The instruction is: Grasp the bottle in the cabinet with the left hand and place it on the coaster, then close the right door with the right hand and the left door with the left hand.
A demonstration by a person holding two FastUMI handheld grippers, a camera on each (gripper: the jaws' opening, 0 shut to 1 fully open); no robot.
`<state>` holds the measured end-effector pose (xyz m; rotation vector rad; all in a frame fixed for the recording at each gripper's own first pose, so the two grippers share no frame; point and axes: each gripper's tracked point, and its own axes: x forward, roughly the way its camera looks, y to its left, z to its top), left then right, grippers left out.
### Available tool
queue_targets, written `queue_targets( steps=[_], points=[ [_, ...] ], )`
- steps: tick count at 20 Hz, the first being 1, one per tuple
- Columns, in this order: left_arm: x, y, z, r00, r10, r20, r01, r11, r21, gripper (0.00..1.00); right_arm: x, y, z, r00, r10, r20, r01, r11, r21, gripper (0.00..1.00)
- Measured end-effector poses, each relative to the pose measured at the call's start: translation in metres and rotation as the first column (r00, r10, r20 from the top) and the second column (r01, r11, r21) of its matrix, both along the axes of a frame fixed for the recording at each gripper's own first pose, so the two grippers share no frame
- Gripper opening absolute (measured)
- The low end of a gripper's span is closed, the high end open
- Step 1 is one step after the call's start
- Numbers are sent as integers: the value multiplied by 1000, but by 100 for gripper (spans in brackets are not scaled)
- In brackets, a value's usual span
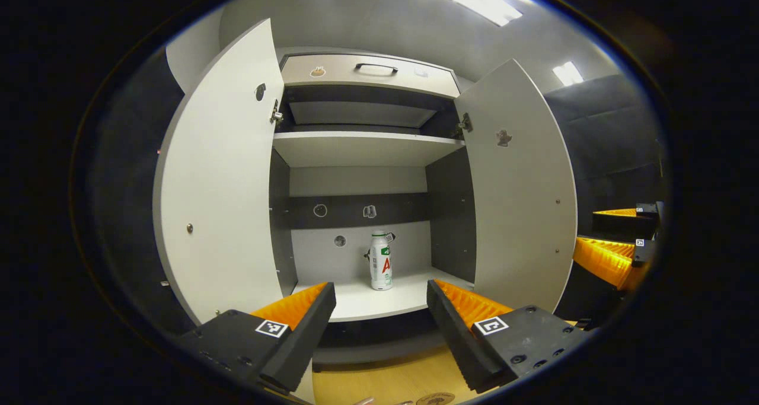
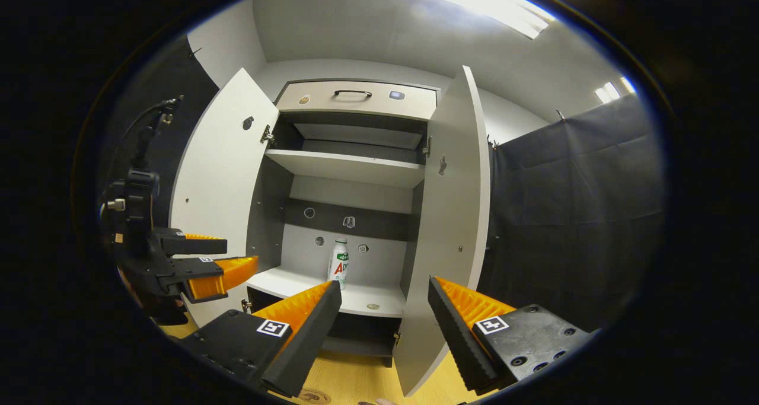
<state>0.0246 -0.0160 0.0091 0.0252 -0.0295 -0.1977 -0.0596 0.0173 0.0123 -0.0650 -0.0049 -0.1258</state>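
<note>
Left gripper view looks straight into the cabinet [image 1: 362, 150], both doors swung wide: left door [image 1: 222, 179] at nine o'clock, right door [image 1: 522, 185] at three. The bottle [image 1: 380, 260] stands upright on the lower shelf [image 1: 362, 301], near the back panel, at six o'clock just above the left gripper [image 1: 381, 310], whose fingers are spread wide with nothing between them. At three o'clock the right gripper [image 1: 616, 245] shows, fingers parted and empty. A coaster [image 1: 434, 398] lies on the wooden table [image 1: 379, 381] at six o'clock, by the bottom edge.
</note>
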Motion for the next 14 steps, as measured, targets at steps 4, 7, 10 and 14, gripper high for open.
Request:
queue_targets(
  steps=[4, 7, 10, 14],
  points=[
    [43, -10, -1, 1000, -29, 5, 29, 1000, 11, 98, 4, -6, 0, 1000, -20, 5, 20, 999, -36, 97],
    [93, -26, 2, 998, -61, 12, 61, 998, -5, 98, 27, 1, 1, 999, 34, 18, -33, 999, -39, 97],
    [152, -36, -1, 998, -60, 16, 60, 998, 12, 98, 56, 5, -4, 995, 95, 19, -94, 995, -31, 98],
    [226, -47, -28, 999, -41, -22, 42, 999, 19, 98, 89, 2, -27, 990, 140, -18, -140, 990, -19, 98]
  ],
)
